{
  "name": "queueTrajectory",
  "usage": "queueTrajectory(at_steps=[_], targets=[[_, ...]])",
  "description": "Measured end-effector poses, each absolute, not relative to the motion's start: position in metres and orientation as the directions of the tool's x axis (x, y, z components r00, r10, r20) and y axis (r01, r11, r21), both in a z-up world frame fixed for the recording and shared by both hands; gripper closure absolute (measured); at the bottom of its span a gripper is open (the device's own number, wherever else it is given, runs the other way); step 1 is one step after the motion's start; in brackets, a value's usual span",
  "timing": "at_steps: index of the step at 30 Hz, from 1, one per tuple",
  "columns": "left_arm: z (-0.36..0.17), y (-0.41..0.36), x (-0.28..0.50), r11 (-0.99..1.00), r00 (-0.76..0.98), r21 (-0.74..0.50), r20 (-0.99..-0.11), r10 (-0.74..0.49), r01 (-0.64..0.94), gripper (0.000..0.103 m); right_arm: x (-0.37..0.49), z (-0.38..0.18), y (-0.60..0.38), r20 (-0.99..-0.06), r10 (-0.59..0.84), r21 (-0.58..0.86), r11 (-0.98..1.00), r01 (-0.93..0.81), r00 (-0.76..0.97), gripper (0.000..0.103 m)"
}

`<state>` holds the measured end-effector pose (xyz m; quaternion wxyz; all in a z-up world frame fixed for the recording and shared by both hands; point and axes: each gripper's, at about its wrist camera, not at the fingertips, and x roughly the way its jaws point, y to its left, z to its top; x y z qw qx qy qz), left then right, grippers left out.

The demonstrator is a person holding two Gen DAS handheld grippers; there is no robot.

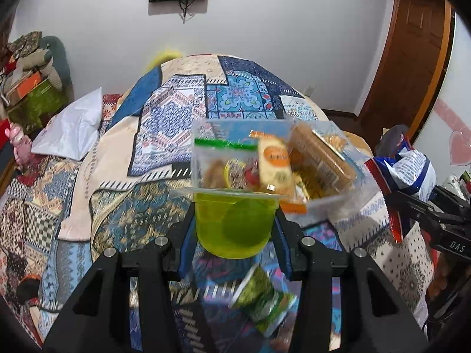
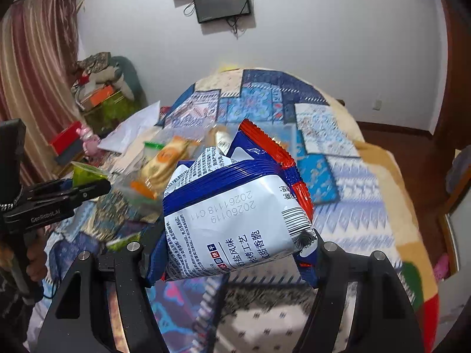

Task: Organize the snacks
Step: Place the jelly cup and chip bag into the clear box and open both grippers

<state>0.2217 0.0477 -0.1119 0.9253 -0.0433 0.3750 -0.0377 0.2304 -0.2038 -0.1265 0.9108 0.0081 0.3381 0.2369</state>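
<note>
In the left wrist view, a green jelly cup [image 1: 235,225] is clamped between the narrowly parted jaws of the left gripper [image 1: 234,226], above a patchwork bedspread [image 1: 164,123]. Just beyond it stands a clear plastic container [image 1: 332,200] filled with snack packets, and a blurred green packet [image 1: 265,303], possibly another snack, lies below. In the right wrist view, a blue-and-white cracker bag [image 2: 235,214] is gripped by the half-open right gripper [image 2: 232,253], raised over the bed.

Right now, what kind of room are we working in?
Most likely a bedroom at home: a bed under a patchwork quilt with a white pillow, long curtains at one side, and a dark screen mounted on the wall.
</note>
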Motion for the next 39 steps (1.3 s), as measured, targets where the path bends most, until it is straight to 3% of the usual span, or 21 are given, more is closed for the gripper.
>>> queueTrajectory(at_steps=[11,24,29,33,39], targets=[[-0.132,0.024,0.273,0.995,0.688,-0.077,-0.719,-0.097,0.059,0.057,0.28,-0.132,-0.194,-0.627,0.403,0.151,0.902,-0.404,0.666,0.035],[-0.142,0.004,0.298,0.997,0.692,-0.02,-0.719,-0.067,0.076,0.057,0.3,-0.149,-0.167,-0.65,0.485,0.22,0.857,-0.465,0.586,0.031],[-0.146,0.004,0.293,0.997,0.687,0.0,-0.725,-0.049,0.071,0.046,0.296,-0.152,-0.169,-0.669,0.469,0.2,0.861,-0.467,0.577,0.021],[-0.144,0.003,0.285,0.997,0.683,-0.01,-0.727,-0.064,0.082,0.035,0.29,-0.151,-0.169,-0.681,0.459,0.177,0.86,-0.479,0.571,0.018],[-0.129,0.011,0.266,0.996,0.696,-0.043,-0.713,-0.083,0.075,0.032,0.279,-0.142,-0.18,-0.68,0.439,0.165,0.872,-0.46,0.588,0.017]])
